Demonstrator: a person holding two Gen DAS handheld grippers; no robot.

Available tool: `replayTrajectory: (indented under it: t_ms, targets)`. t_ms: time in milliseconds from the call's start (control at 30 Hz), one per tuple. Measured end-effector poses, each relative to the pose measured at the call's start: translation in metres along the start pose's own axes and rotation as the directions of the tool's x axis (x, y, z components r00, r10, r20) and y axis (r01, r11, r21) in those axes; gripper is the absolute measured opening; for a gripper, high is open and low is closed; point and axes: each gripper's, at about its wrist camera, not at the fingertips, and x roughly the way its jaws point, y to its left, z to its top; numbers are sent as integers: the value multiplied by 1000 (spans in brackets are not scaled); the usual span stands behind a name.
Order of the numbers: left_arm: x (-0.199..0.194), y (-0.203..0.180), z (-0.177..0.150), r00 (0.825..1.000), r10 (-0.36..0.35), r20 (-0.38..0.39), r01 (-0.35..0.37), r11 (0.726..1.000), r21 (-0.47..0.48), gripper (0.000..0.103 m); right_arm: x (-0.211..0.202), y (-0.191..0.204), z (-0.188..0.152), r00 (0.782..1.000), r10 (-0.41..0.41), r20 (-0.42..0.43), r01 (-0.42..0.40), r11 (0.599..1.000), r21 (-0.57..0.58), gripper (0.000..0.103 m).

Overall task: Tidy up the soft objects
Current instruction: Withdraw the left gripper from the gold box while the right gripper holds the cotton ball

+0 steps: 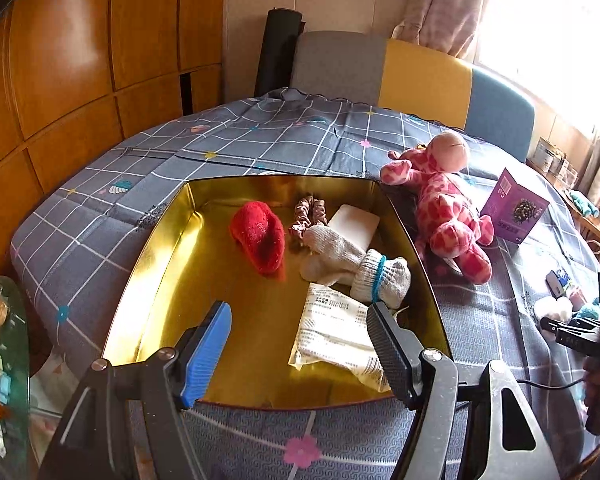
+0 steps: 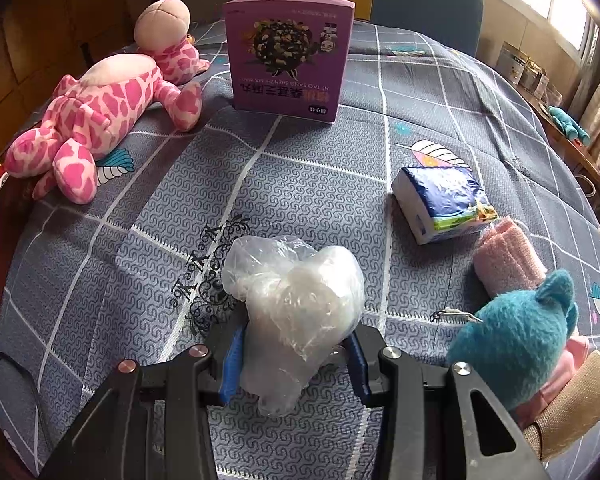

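Your left tongs (image 1: 300, 340) hang released, with nothing between them, over the near end of the gold tin box (image 1: 148, 264), which sits on the grey checked cloth (image 1: 260, 140) of the bench and holds a red plush piece (image 1: 260, 240), a pink scrunchie (image 1: 308, 216), white knit gloves (image 1: 356, 268) and a printed white packet (image 1: 336, 332). Your right tongs (image 2: 294, 364) are clenched on a clear plastic bag of white stuffing (image 2: 296, 300). Near it lie the pink spotted giraffe toy (image 2: 100, 108), purple carton (image 2: 288, 56), tissue pack (image 2: 440, 204), pink towel roll (image 2: 508, 256) and teal plush (image 2: 516, 336).
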Motion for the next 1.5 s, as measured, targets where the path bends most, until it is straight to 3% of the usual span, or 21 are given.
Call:
replayTrajectory:
  t_ms: [567, 867, 1167, 1500]
  targets:
    - [-11, 19, 0, 999, 23, 23, -23, 999, -31, 71, -3, -1, -3, 999, -40, 17, 38, 998, 56, 42]
    - [-14, 31, -5, 999, 33, 29, -32, 998, -46, 71, -8, 10, 3, 994, -112, 4, 111, 990, 84, 40]
    - [-12, 43, -10, 999, 42, 23, -40, 996, -76, 71, -27, 35, 11, 998, -50, 37, 47, 996, 73, 39]
    - [-10, 48, -12, 999, 44, 18, -42, 995, -91, 71, -46, 86, 16, 993, 109, 48, -110, 994, 18, 39]
